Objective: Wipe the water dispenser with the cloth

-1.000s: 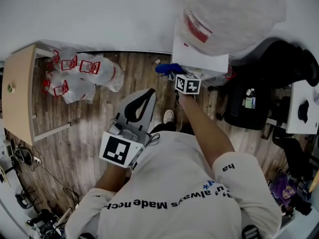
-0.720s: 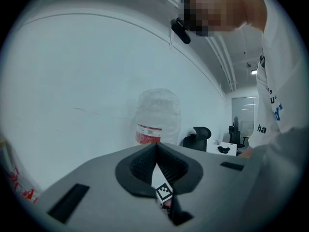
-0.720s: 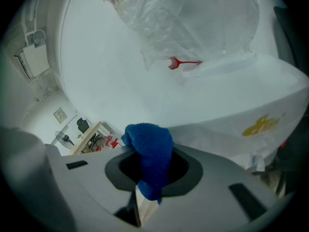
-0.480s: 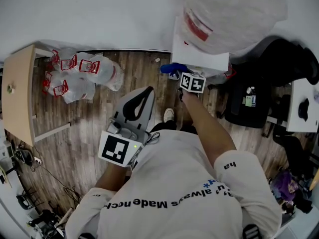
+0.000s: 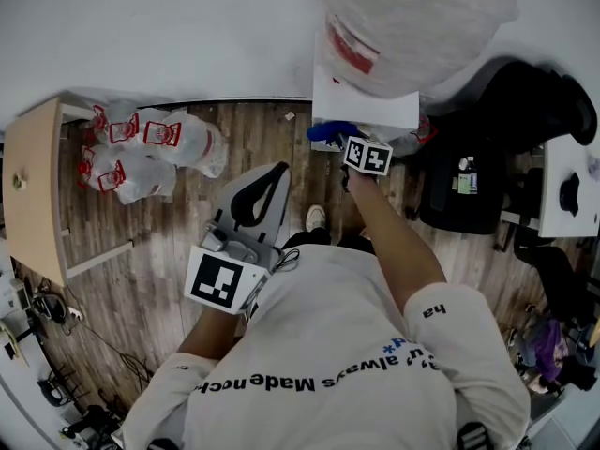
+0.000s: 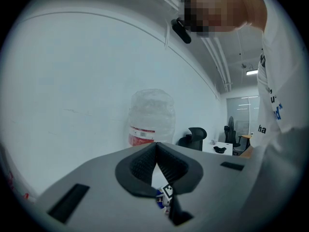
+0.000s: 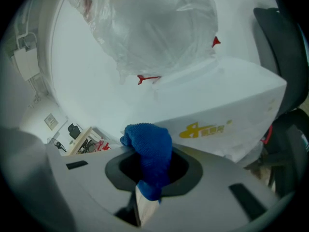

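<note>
right hand-held gripper point(image 7: 147, 170), arm outstretched, clamps cloth point(image 7: 150, 146) near water dispenser point(image 7: 217, 98); left hand-held gripper point(image 6: 156, 151) closed, empty.

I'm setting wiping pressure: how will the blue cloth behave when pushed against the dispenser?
Probably floppy: the cloth droops over the right gripper's shut jaws. Its nubby pile suggests it drags rather than slips on the dispenser.

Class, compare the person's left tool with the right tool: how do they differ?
The left tool grips nothing; the right tool grips a crumpled blue cloth. The left tool sits near the person's chest; the right tool extends toward the white boxy water dispenser. Both tools are shut.
</note>
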### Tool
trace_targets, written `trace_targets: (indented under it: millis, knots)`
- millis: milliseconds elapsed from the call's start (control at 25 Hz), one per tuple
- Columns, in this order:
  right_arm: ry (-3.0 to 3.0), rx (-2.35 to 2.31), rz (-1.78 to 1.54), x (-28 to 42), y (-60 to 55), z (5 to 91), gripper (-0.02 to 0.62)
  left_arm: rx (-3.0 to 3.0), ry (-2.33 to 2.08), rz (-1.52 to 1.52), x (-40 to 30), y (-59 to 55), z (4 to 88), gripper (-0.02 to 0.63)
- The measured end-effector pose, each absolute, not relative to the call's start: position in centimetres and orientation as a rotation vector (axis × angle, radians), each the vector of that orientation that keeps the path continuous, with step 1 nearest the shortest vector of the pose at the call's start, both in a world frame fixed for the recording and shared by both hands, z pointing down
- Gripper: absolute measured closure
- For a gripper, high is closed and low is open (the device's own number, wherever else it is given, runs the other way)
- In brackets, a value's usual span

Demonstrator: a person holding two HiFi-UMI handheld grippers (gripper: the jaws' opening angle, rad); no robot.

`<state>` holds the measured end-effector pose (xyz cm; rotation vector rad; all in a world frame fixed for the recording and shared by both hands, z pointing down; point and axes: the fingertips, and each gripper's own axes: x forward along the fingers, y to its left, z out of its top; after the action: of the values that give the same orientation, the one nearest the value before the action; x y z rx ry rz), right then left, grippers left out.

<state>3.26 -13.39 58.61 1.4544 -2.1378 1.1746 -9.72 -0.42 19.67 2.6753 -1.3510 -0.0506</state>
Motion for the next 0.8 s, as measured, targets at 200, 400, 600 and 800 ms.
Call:
trace_targets:
  millis: [200, 400, 600, 800]
  knots:
    - [-2.119, 1.487, 1.176, 5.5, -13.2, 58.6, 0.518, 2.687, -1.334, -0.04, -8.9, -0.2, 19.7, 0.588]
    - [-2.104, 1.514, 1.173, 7.9, -13.1, 58.6, 0.518, 2.7, -1.318, -0.024, -8.0, 0.1, 19.8, 0.587]
    - [-2.094, 1.533, 1.173, 9.9, -13.1, 58.5, 0.518, 2.704, -1.312, -0.024, -7.3, 0.2, 19.7, 0.588]
    - [-2.088, 1.533, 1.161, 11.8, -13.0, 58.5, 0.518, 2.712, -1.301, -0.02, -6.4, 0.3, 19.6, 0.588]
